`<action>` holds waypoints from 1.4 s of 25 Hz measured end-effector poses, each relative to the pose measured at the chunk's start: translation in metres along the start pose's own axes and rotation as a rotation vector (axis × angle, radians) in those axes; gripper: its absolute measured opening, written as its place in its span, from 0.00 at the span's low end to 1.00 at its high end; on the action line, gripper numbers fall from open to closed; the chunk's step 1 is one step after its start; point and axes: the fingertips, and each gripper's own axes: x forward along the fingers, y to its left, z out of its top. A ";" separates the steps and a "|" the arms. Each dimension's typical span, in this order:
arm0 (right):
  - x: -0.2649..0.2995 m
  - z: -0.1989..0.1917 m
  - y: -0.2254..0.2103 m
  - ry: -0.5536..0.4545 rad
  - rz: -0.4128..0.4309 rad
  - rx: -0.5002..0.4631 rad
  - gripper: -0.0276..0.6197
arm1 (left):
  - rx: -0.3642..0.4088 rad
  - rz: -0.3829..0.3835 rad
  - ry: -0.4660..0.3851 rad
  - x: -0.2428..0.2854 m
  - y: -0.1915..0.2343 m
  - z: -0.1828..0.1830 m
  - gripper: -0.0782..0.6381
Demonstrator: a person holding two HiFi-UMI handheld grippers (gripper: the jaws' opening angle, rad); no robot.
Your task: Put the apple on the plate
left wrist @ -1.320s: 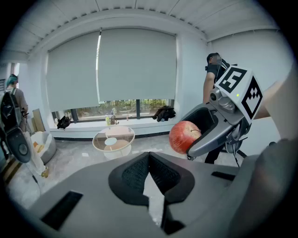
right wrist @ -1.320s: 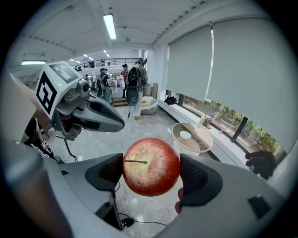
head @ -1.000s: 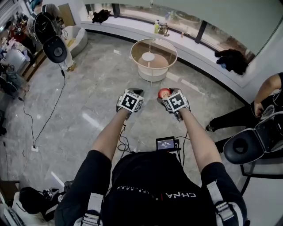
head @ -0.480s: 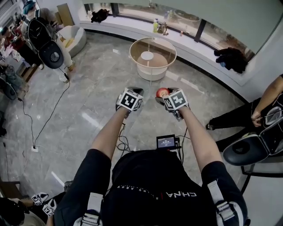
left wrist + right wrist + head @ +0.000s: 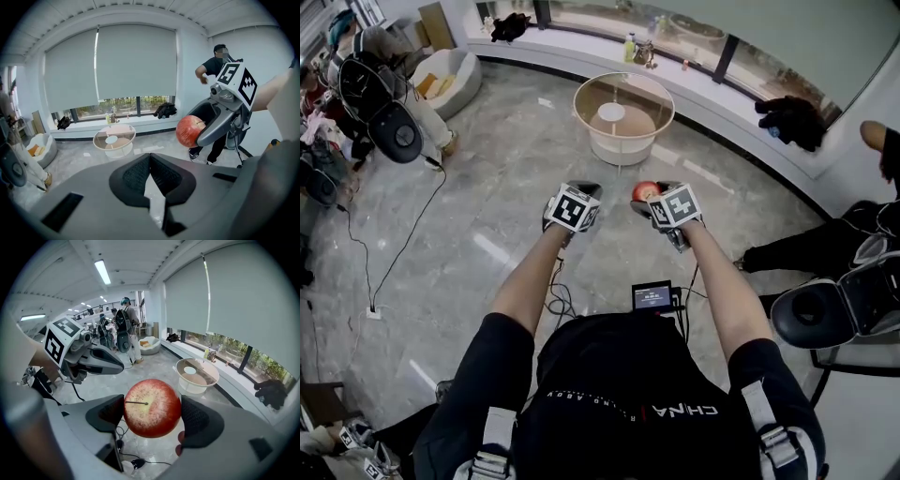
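Observation:
A red apple (image 5: 152, 408) with its stalk pointing left is clamped between the dark pads of my right gripper (image 5: 152, 414), which is shut on it in mid-air above the floor. In the head view the apple (image 5: 646, 191) sits just ahead of the right gripper (image 5: 651, 199). My left gripper (image 5: 585, 190) is level beside it with its jaws together and nothing in them; in the left gripper view its tips (image 5: 150, 158) meet. A small white plate (image 5: 611, 112) lies on a round glass table (image 5: 649, 99) a few steps ahead; the plate (image 5: 190, 370) also shows in the right gripper view.
A windowsill (image 5: 712, 94) with bottles and dark bundles curves behind the table. Black office chairs (image 5: 384, 117) stand at the far left, another chair (image 5: 825, 314) and a person's leg (image 5: 787, 251) at the right. Cables (image 5: 394, 262) cross the marble floor. People (image 5: 124, 331) stand far off.
Both grippers and the apple hold almost the same pose. The chair at the far left has shifted further left, and the person at the right has moved.

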 end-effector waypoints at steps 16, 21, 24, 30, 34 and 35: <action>-0.003 -0.018 -0.050 -0.020 0.038 0.032 0.64 | 0.002 0.075 0.048 0.039 -0.013 0.009 0.13; 0.002 -0.028 -0.066 -0.015 0.048 0.041 0.64 | 0.007 0.102 0.056 0.046 -0.020 0.011 0.13; 0.014 -0.035 -0.069 -0.002 0.058 0.067 0.64 | 0.012 0.083 0.077 0.056 -0.021 0.002 0.13; 0.061 -0.026 -0.097 0.005 0.065 0.108 0.64 | -0.031 0.036 0.115 0.103 0.021 -0.011 0.13; 0.110 0.009 -0.123 0.037 0.028 0.115 0.64 | -0.051 -0.006 0.096 0.138 0.077 -0.007 0.13; 0.122 0.025 -0.129 0.040 0.014 0.122 0.64 | -0.047 -0.022 0.094 0.146 0.094 -0.004 0.13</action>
